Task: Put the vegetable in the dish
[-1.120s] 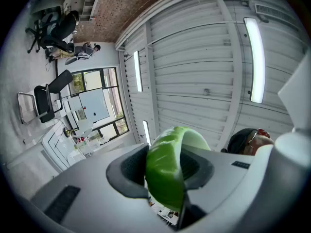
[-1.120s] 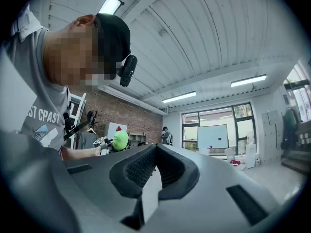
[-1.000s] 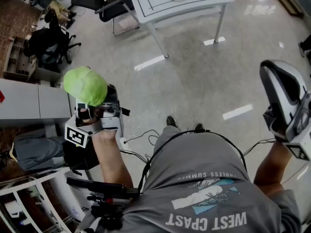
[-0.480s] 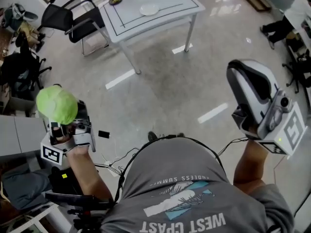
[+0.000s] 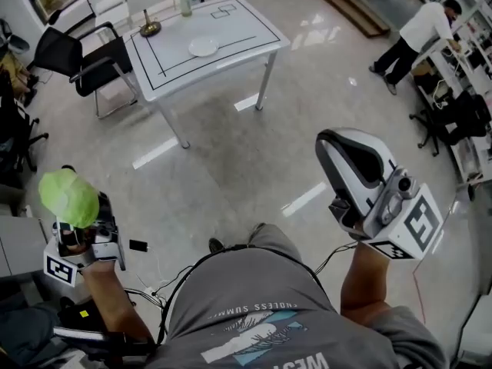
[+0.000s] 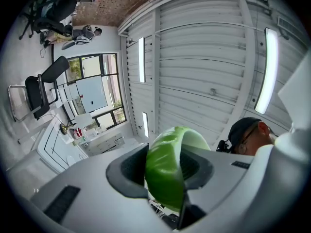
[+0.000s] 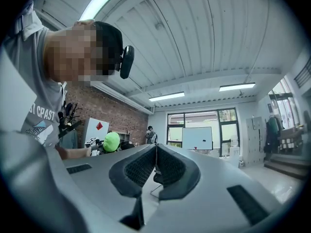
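**Head view.** The left tongs (image 5: 73, 211) are clamped on a single green, round leafy vegetable (image 5: 68, 196), which sits at their tip, clear of any surface. The right tongs (image 5: 335, 146) are closed and carry nothing. Well ahead of both pairs stands one white table (image 5: 231, 28) marked with black lines. It bears one pale dish (image 5: 204, 47), which looks empty, plus one bottle (image 5: 184, 1) and one small brass-coloured object (image 5: 145, 28) beyond the dish. A black chair (image 5: 81, 56) stands on the left tongs' side of the table. A second person (image 5: 419, 31) stands far off on the right tongs' side.

**Left gripper view.** The vegetable (image 6: 167, 171) fills the gap between the two jaws and bulges past their tips. Both pads press on it, so the grip looks firm. No second vegetable shows.

**Right gripper view.** The jaws meet along their length with nothing between them. The one vegetable (image 7: 112, 141) appears small, off to the left of these tongs.

**Progress (judged).** Pick-up appears complete. The vegetable is held but not yet placed, with open floor between tongs and table. What remains is to carry it to the table, lower it over the dish and let go.

**Count.** Two tongs, one vegetable, one dish, one table.
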### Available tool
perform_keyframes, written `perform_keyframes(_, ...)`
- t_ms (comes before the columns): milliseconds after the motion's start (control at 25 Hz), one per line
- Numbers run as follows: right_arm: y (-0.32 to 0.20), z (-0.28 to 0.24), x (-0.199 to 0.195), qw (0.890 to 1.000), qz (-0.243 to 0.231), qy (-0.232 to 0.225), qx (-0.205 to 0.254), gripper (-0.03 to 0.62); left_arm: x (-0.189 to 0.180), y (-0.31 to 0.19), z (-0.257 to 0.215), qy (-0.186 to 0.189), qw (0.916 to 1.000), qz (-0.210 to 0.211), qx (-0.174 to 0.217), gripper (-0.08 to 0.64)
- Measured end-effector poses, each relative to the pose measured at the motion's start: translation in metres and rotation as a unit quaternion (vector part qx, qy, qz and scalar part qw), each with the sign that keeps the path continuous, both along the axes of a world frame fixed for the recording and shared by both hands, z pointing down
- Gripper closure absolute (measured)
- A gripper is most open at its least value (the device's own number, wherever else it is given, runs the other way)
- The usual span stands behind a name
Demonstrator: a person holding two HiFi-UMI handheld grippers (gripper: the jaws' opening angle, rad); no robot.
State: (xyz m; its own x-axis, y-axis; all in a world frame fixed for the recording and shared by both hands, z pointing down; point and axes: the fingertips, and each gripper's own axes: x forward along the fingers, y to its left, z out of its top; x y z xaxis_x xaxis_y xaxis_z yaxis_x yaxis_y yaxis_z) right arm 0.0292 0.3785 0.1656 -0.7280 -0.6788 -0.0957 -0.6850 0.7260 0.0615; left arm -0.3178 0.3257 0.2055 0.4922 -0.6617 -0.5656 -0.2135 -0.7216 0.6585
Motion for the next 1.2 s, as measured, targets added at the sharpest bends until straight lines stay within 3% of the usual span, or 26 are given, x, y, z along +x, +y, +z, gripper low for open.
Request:
perform_keyframes(200,-0.029,0.008,0.018,1.0,-0.018,-0.004,-0.008,0.584,0.015,-0.02,0.003,-0.003,0.9998,-0.017,-0.005,0.424)
perform_keyframes(680,-0.089,0.018,0.11,0.999,-0.051,0.0,0.002,0.584,0.113,-0.065,0.013,0.007,0.9993,-0.037,0.002,0.425)
perform_keyframes(1000,-0.097,0.037,0.113,0.999,-0.051,-0.008,-0.006,0.584,0.109,-0.062,0.023,-0.014,0.9989,-0.044,-0.012,0.425)
perform_keyframes(1200,-0.103,0.028,0.123,1.0,-0.03,-0.001,-0.003,0.584,0.124,-0.081,0.025,-0.002,0.9995,-0.028,-0.015,0.423)
